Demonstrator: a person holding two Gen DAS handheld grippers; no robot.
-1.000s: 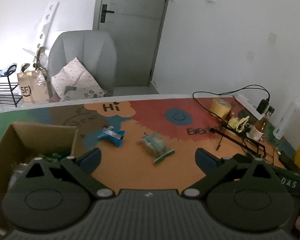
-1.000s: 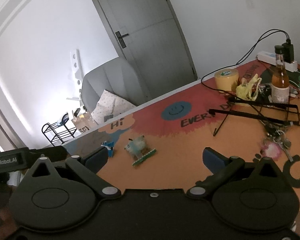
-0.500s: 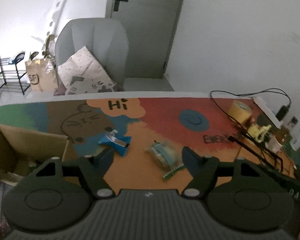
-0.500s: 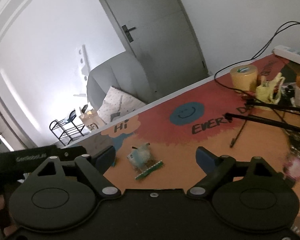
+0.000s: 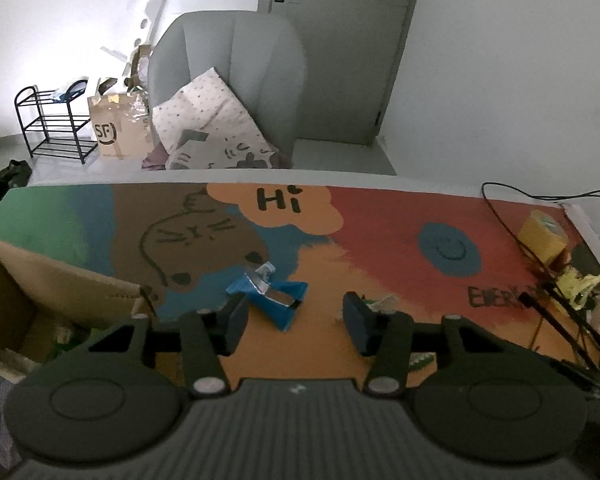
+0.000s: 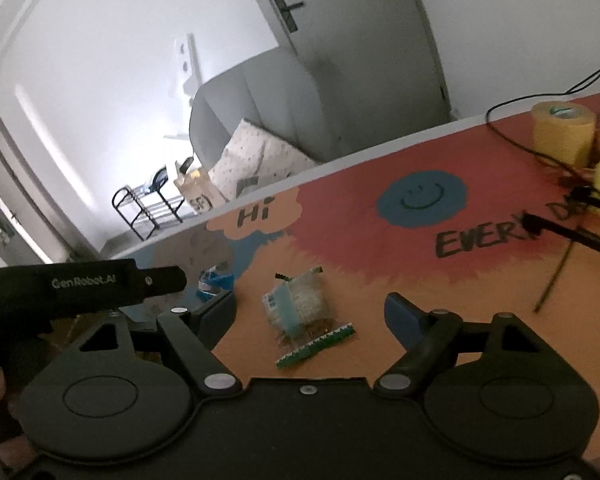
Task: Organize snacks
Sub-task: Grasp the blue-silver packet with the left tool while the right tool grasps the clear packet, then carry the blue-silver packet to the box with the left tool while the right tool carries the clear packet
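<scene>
Both tools close in on the two loose snacks

Across the painted worktop [image 5: 380,216], the cardboard box [image 5: 60,284] sits at lower left of the left view. The left tool [image 5: 294,316] and right tool [image 6: 310,312], nearer the worktop than a second ago, have just been narrowing their jaws, both ungripped. The clear snack pack [image 6: 300,308] lies centre-frame between the right jaws; the blue wrapper [image 5: 270,294] lies by the left finger. Pickups look imminent.
</scene>
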